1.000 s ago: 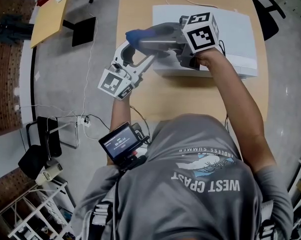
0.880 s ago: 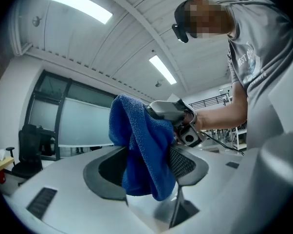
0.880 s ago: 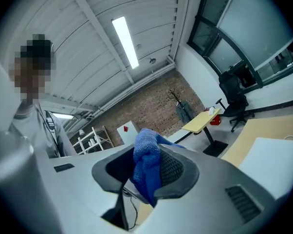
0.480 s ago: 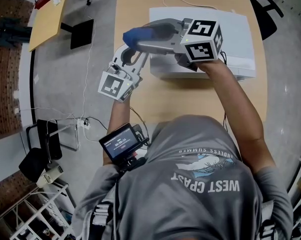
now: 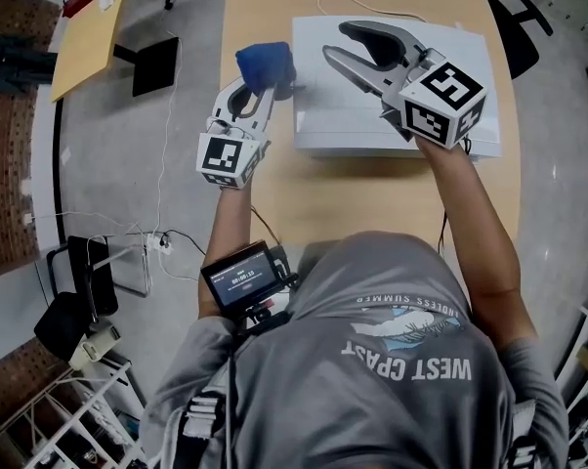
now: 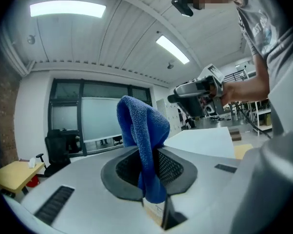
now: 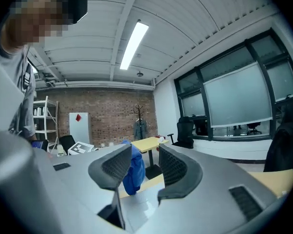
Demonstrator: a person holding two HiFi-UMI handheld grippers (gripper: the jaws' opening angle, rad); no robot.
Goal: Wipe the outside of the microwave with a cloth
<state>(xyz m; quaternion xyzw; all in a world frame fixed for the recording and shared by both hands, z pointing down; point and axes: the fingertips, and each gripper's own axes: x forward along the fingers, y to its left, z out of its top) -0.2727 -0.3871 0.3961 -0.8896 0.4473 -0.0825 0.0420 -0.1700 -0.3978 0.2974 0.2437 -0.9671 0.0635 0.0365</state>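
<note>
Overall, a grey floor (image 5: 177, 164) surrounds a light wooden tabletop (image 5: 372, 193) that runs from the person toward the far side of the scene. A person in a grey printed shirt (image 5: 392, 360) stands at the near edge with both arms reaching forward over it.

The white microwave (image 5: 318, 115) sits on the far half of the tabletop, toward its right. Its flat top faces the head camera and its near face is turned to the person. A white cable trails from behind it on the far side.

The right gripper (image 5: 335, 41) is held over the top of the microwave, pointing far and left. Its jaws stand released and well apart, with nothing between the pads. In the right gripper view the cloth shows only in the distance through the gap.

The left gripper (image 5: 262, 88) is held off the left side of the microwave, over the left edge of the tabletop, pointing away from the person. Its jaws have just been closing and are now clenched on the blue cloth (image 5: 266, 63), which is pinched between the pads. A fold rises above the pads and a short end hangs below them.

The cloth sits at the microwave's left edge, near its far corner. Contact between cloth and casing cannot be confirmed.

A small lit screen (image 5: 241, 279) is mounted at the person's chest.
</note>
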